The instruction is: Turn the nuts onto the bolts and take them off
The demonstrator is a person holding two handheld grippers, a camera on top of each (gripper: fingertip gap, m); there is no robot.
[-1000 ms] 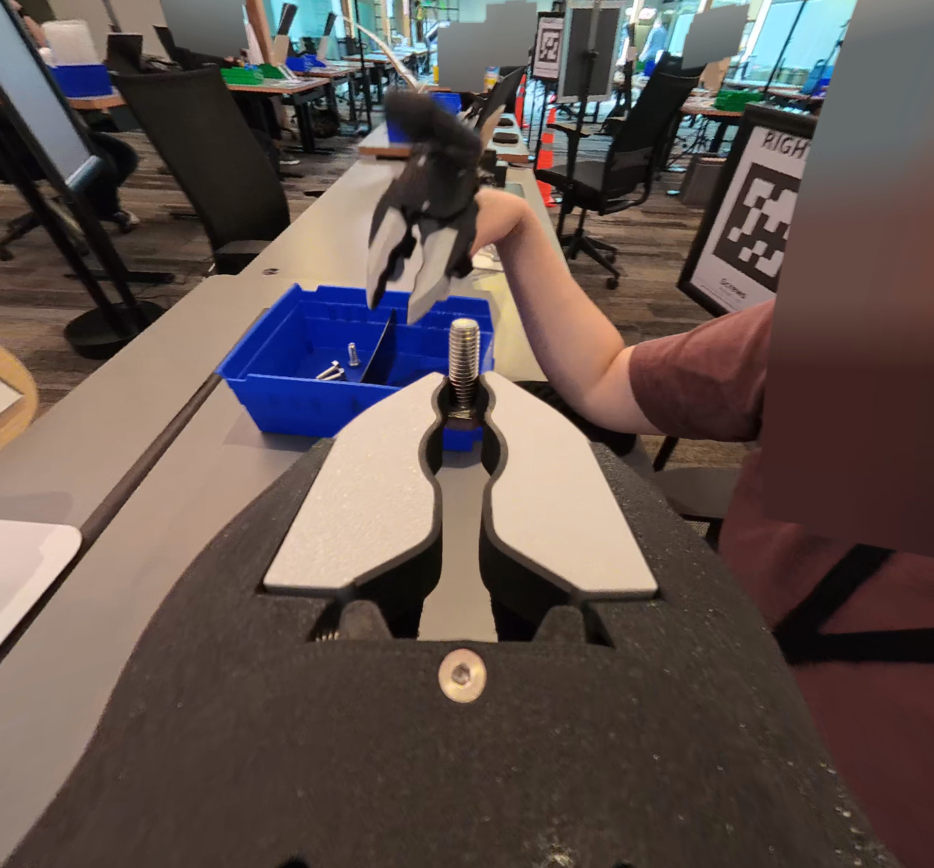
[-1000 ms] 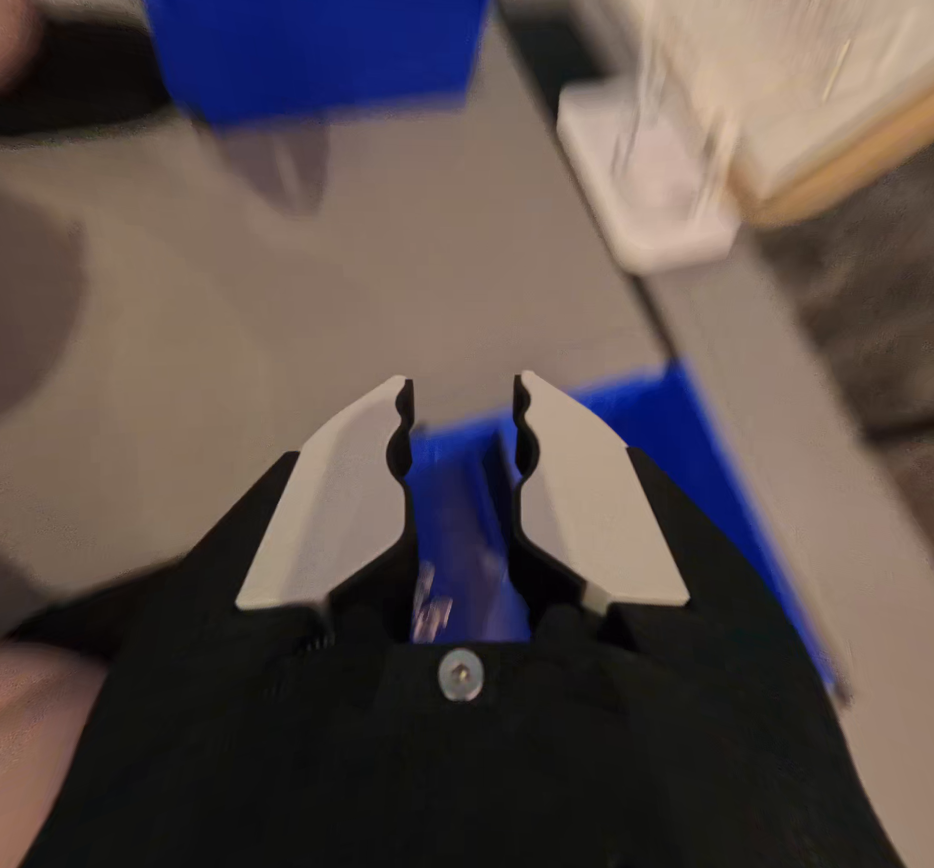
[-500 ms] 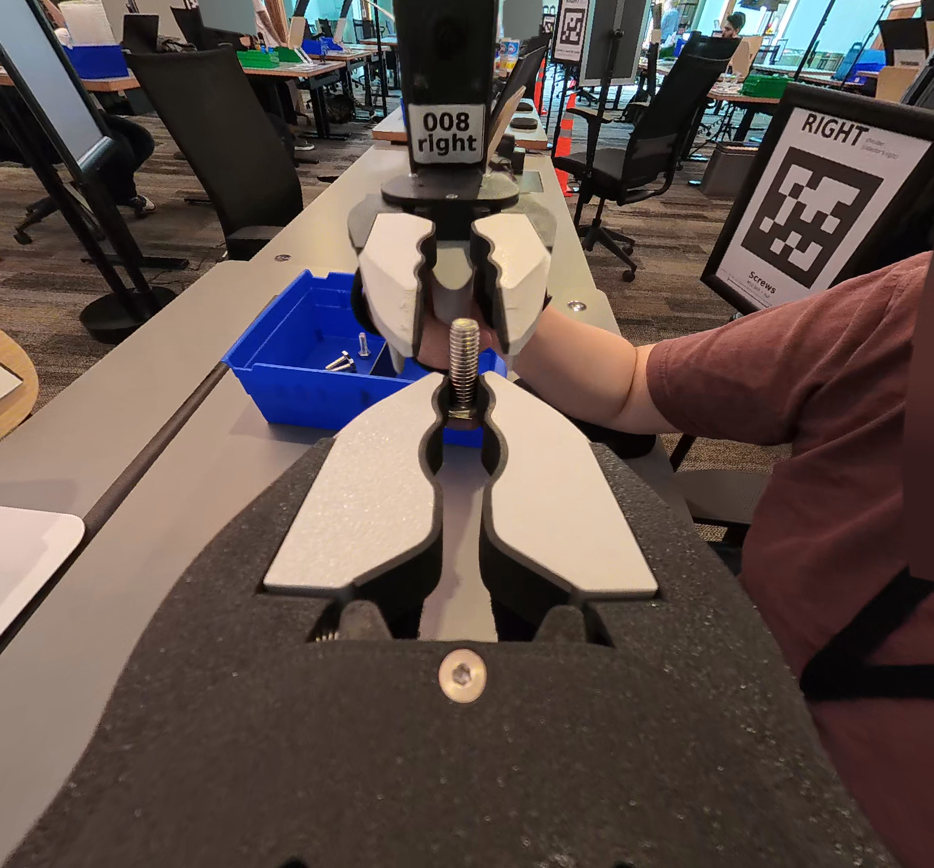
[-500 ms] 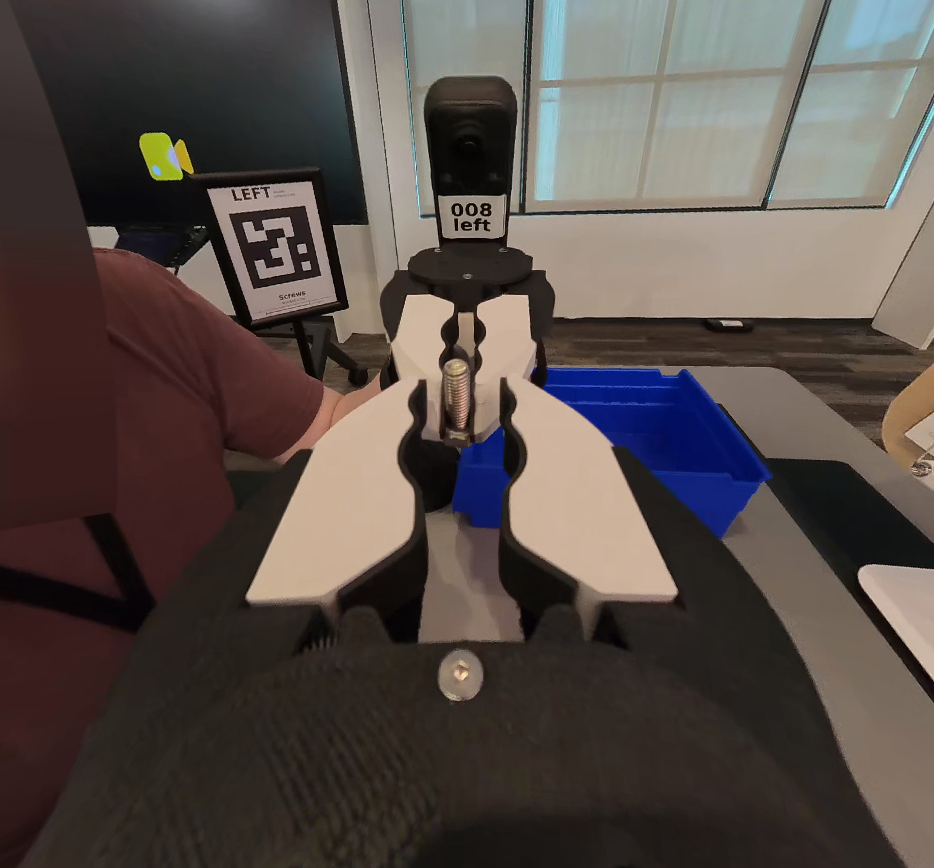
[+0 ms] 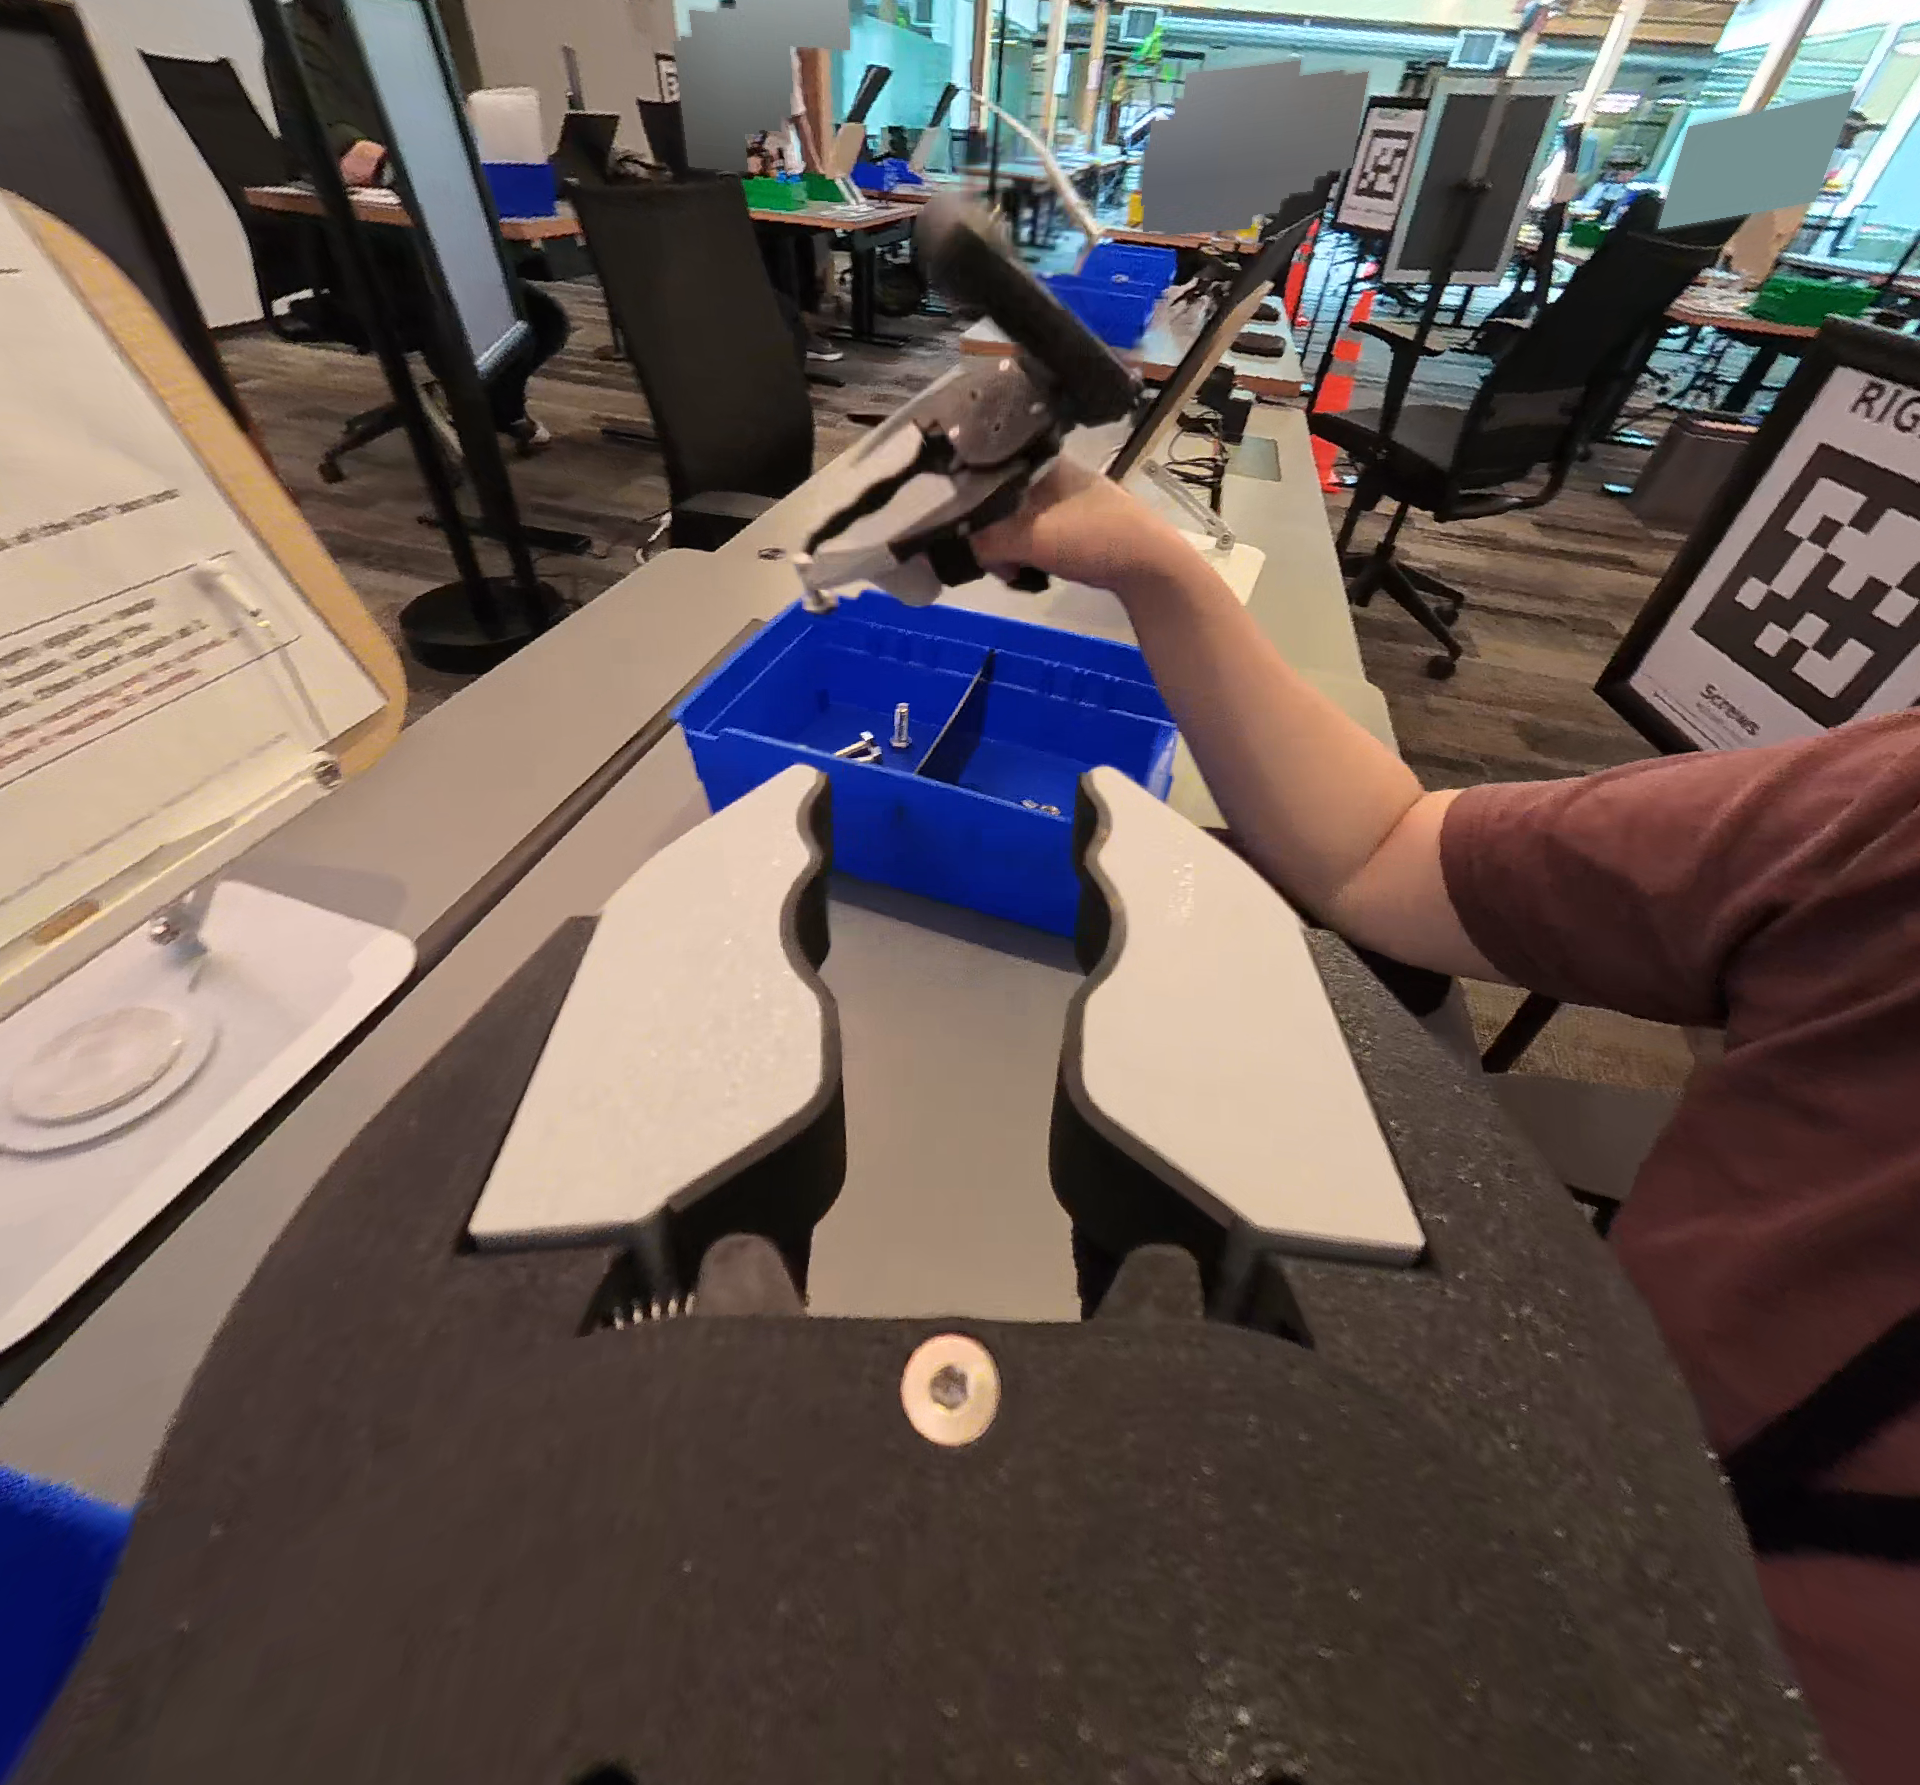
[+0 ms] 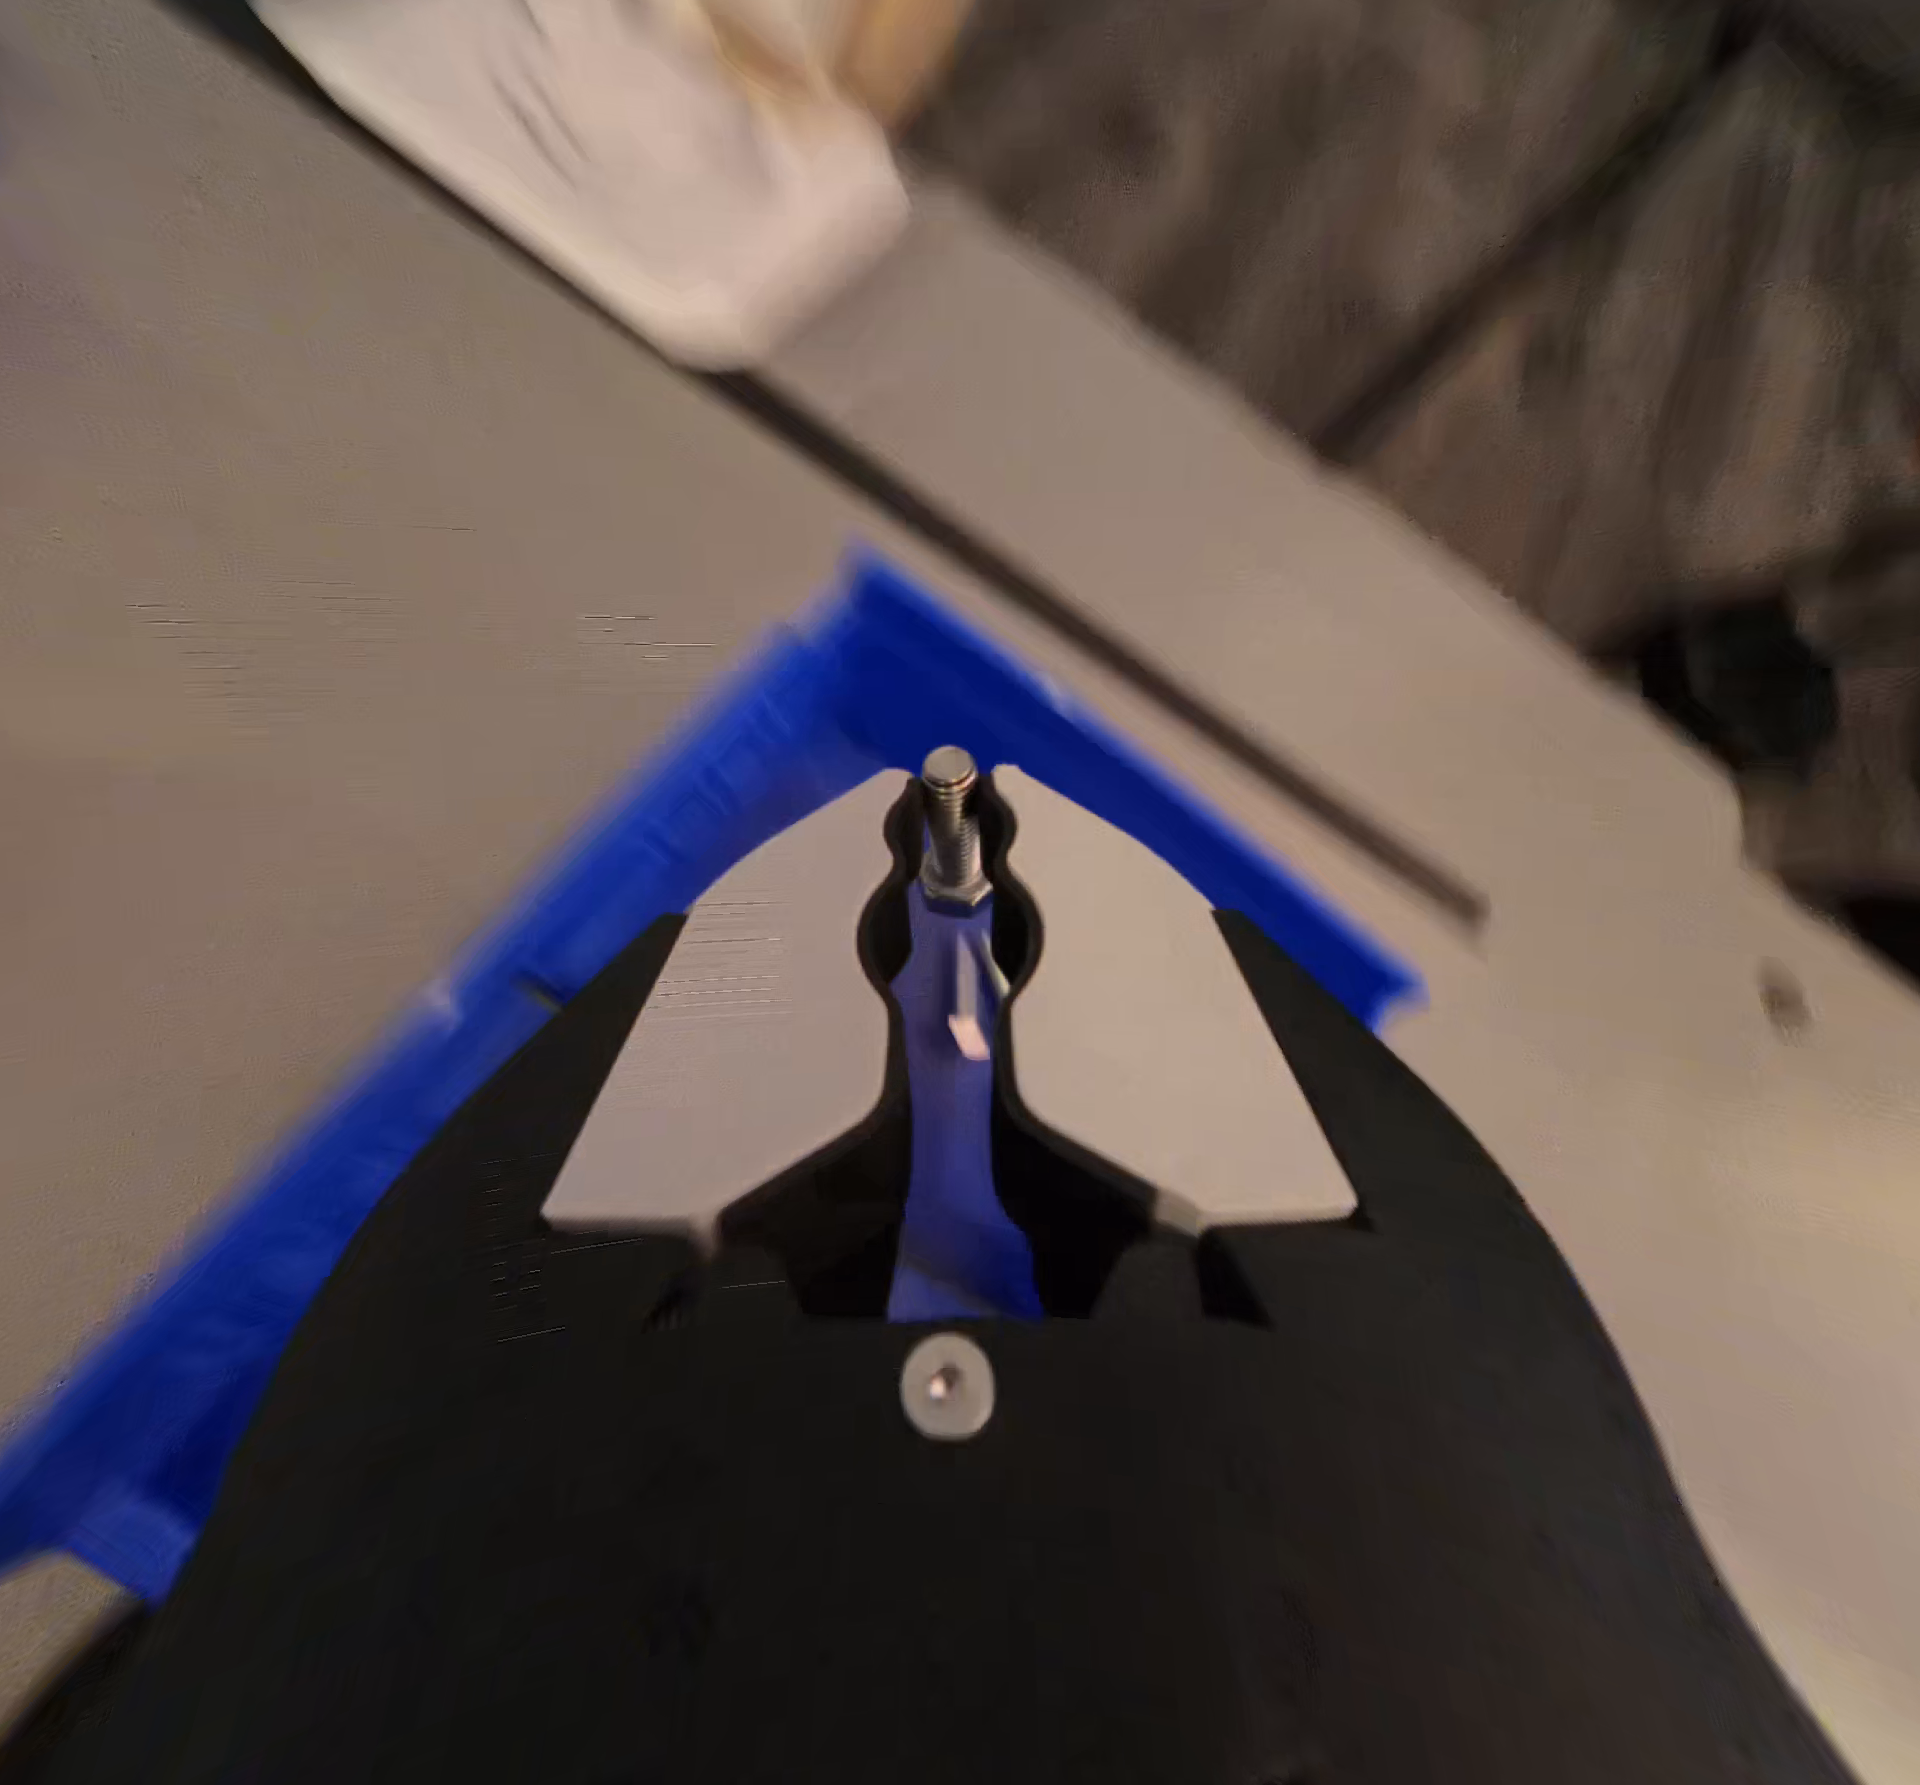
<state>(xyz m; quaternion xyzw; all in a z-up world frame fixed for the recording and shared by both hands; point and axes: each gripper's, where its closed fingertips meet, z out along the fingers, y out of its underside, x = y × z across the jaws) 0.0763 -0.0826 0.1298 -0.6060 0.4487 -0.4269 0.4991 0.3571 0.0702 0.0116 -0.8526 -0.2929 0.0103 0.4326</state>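
Note:
My left gripper (image 5: pixel 945 800) is open and empty, and points at the blue bin (image 5: pixel 935 862) on the grey table. My right gripper (image 6: pixel 948 800) is shut on a silver bolt (image 6: pixel 948 831), whose threaded end sticks out past the fingertips. In the left wrist view, the right gripper (image 5: pixel 816 582) hangs tilted above the bin's far left corner with the bolt (image 5: pixel 816 597) at its tip. Two loose bolts (image 5: pixel 883 738) lie in the bin's left compartment. A nut (image 5: pixel 1042 807) lies in the right one. The right wrist view is blurred and shows the bin's corner (image 6: pixel 727 779).
A white stand with a clear document holder (image 5: pixel 156 1008) sits at the table's left. A framed marker sign (image 5: pixel 1808 572) stands at the right. The person's arm (image 5: pixel 1299 779) reaches across beside the bin. Office chairs and desks lie beyond.
The bolt passed from my left gripper to my right. The right jaws closed on it, the left jaws opened, and the right gripper swung away over the bin.

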